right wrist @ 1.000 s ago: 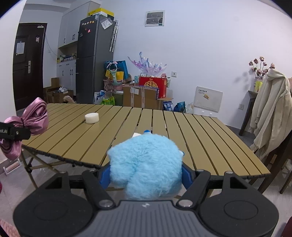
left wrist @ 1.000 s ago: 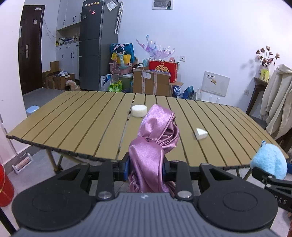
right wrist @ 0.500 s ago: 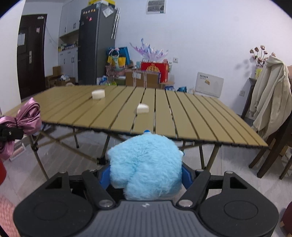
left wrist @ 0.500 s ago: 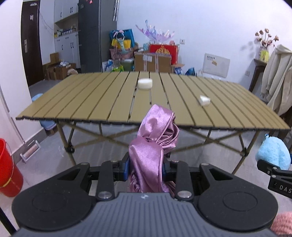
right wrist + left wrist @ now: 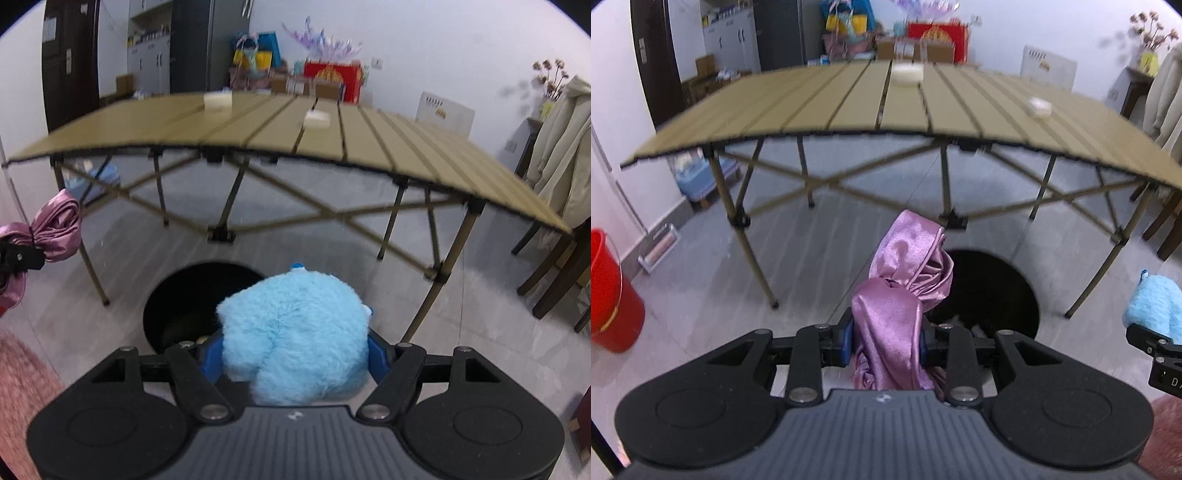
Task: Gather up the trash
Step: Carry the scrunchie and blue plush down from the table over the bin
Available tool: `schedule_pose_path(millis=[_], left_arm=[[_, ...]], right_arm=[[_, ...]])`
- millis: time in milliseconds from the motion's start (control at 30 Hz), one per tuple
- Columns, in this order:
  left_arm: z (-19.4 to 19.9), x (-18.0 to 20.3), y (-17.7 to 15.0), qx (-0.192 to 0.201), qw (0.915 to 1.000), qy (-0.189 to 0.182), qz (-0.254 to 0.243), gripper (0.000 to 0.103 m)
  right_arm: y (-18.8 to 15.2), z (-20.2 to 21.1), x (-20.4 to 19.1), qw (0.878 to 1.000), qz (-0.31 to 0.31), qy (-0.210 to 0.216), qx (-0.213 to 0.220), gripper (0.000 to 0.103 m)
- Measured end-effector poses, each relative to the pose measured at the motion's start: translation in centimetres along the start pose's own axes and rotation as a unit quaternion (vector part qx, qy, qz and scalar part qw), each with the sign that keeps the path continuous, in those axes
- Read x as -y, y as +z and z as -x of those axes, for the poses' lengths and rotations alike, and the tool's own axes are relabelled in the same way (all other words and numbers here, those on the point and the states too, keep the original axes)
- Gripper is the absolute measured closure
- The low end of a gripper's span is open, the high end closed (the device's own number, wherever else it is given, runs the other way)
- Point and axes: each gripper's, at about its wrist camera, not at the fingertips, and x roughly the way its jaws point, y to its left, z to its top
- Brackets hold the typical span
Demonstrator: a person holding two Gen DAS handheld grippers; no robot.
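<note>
My left gripper (image 5: 886,339) is shut on a crumpled pink satin cloth (image 5: 905,291), which stands up between the blue pads. A fluffy light-blue plush (image 5: 295,332) fills my right gripper (image 5: 295,354), whose pads press on its sides. A round black bin (image 5: 993,291) stands on the floor just beyond both grippers, its dark mouth (image 5: 192,299) open upward. In the right wrist view the pink cloth (image 5: 55,229) shows at the left edge; in the left wrist view the blue plush (image 5: 1152,310) shows at the right edge. Two white pieces (image 5: 907,74) (image 5: 1038,107) lie on the table.
A slatted tan folding table (image 5: 812,107) with crossed legs stands behind the bin. A red bucket (image 5: 609,295) sits on the floor at the left. A chair with a pale coat (image 5: 554,155) is at the right. Boxes, bags and a fridge line the far wall.
Both grippers have sunk from above the table edge to below it and tilted downward. The black bin on the floor has come into view. Both grips are unchanged.
</note>
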Motion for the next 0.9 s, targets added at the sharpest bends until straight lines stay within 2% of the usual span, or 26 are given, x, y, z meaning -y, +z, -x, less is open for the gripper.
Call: schedule_pose_path(millis=[433,900], left_arm=[[-7.5,0.0,-3.3,-0.101,0.9948,0.013,-0.002,0.072],[-12.3,0.1,-5.3,-0.180,0.9834,0.023,-0.007,0.072]], right_arm=[[-3.7,-6.6,-1.5,0.995,0.008,0.002,-0.101,0.031],[-5.3,-12.9,-1.5,0.981,-0.007,0.004,-0.195,0.031]])
